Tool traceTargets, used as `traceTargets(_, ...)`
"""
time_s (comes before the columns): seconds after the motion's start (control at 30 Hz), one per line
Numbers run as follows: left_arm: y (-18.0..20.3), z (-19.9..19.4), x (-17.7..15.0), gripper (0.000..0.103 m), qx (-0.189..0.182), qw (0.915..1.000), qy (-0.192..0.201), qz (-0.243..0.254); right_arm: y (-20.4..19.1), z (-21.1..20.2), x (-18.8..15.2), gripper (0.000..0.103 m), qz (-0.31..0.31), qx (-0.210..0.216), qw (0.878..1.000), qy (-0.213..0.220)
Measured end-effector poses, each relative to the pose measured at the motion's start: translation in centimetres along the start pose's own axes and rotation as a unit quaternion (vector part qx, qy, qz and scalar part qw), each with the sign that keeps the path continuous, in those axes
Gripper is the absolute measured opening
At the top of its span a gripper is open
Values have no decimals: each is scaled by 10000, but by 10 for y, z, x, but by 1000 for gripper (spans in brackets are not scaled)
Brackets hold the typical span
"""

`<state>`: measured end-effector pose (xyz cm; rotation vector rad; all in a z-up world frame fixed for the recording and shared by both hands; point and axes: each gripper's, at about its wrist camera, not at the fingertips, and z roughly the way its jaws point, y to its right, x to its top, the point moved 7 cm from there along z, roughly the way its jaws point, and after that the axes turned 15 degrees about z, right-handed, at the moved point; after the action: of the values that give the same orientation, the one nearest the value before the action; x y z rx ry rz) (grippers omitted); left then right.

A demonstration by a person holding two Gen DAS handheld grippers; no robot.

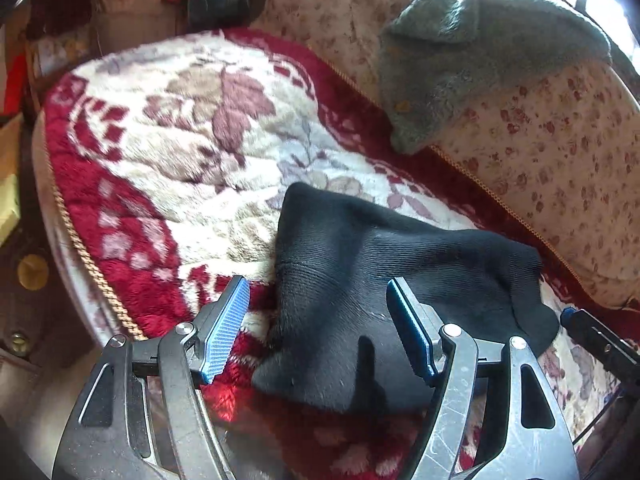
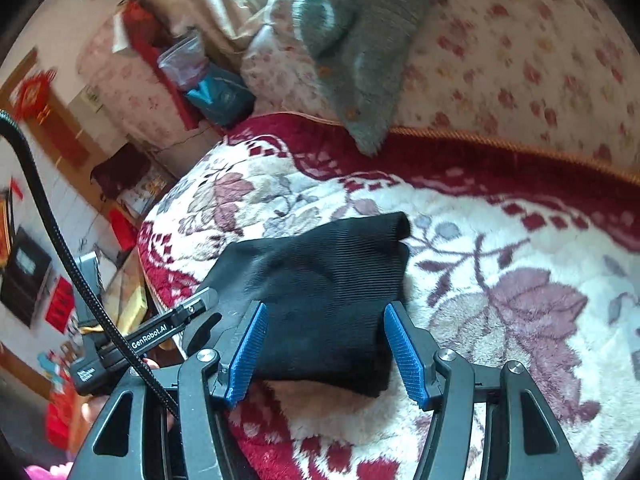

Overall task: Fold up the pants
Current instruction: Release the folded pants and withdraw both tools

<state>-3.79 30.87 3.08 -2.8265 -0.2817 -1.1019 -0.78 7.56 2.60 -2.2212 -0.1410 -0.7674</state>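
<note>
The left tool (image 1: 318,328) is spread wide over the pants (image 1: 384,300), gripping nothing. The right tool (image 2: 325,356) is spread too, its blue pads either side of the folded black bundle, which lies on a red floral blanket (image 1: 168,152) near a grey sweater (image 1: 472,52).

The pants (image 1: 392,264) are plain black with a fine ribbed texture. The plush sofa cover (image 1: 168,140) under them is cream with mauve and tan leaves, a deep red border and gold cord trim. The sofa backrest (image 1: 552,160) is beige with small red flowers. A grey-green knitted garment (image 1: 460,60) hangs over it. Both grippers carry blue textured pads (image 2: 404,344) on black and silver metal.
</note>
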Motion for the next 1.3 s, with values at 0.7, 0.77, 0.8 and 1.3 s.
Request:
traceTargets(0.7,7,-53,-13,72,573,9973,390,244,-50,-7,-35,60,-713,122,9974,64)
traceTargets(0.77,8,-55,-14,72,564,9973,399,240,-51,-8,-36,60,-728,129,9972,78)
traceTargets(0.8,9,-56,-14,72,560,9973,406,234,-52,-7,-37,60,-743,117,9971,79)
traceTargets(1.3,9,-59,-20,72,565,9975,394,170,-59,-3,-43,60,-769,128,9970,28)
